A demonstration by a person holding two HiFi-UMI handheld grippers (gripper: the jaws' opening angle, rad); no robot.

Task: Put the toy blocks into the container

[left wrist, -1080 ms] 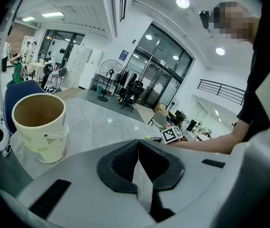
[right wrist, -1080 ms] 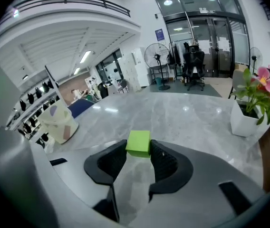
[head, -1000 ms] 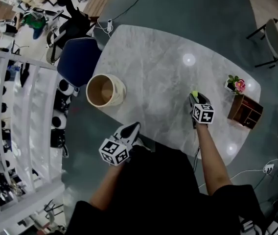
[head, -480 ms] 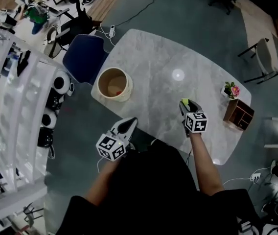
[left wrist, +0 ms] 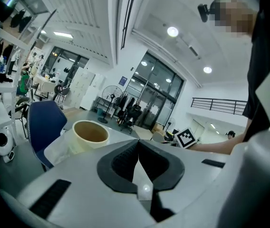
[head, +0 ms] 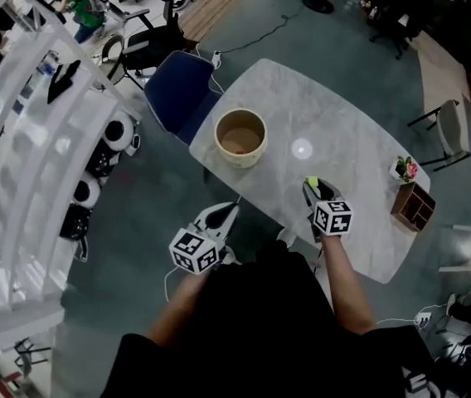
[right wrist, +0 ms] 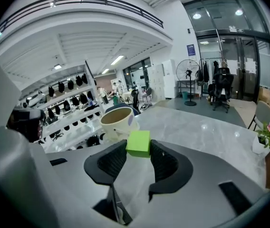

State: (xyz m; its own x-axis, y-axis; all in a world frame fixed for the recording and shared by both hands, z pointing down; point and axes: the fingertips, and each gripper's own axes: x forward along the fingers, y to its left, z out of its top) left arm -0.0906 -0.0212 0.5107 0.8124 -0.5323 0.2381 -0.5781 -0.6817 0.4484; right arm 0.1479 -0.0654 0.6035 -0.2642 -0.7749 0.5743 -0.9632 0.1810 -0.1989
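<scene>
- Green block is pinched at the very tips of my right gripper, one pad on each side face, held up clear of the surface.
- It looks about cube-shaped, so no long axis stands out. In the right gripper view one flat face looks back at the camera, and the top edge runs nearly level with a slight tilt.
- Plain bright lime green, matte, crisp edges, no markings that I can make out.
- The right hand is stretched out from the body over the near part of the surface. The gripper slopes downward and aims toward the container, which stands well apart from the block near the far-left edge.
- Left gripper has its jaws pressed fully together with nothing between them.
- That left hand sits just off the near edge of the surface, over the floor. The gripper is close to level and its nose also aims at the container.
- The container is a cream round tub, upright, mouth open. From the head view I can't tell what is inside.
- A blue chair is tucked in just beyond the container. A small flower pot and a wooden box sit at the right end of the surface.
</scene>
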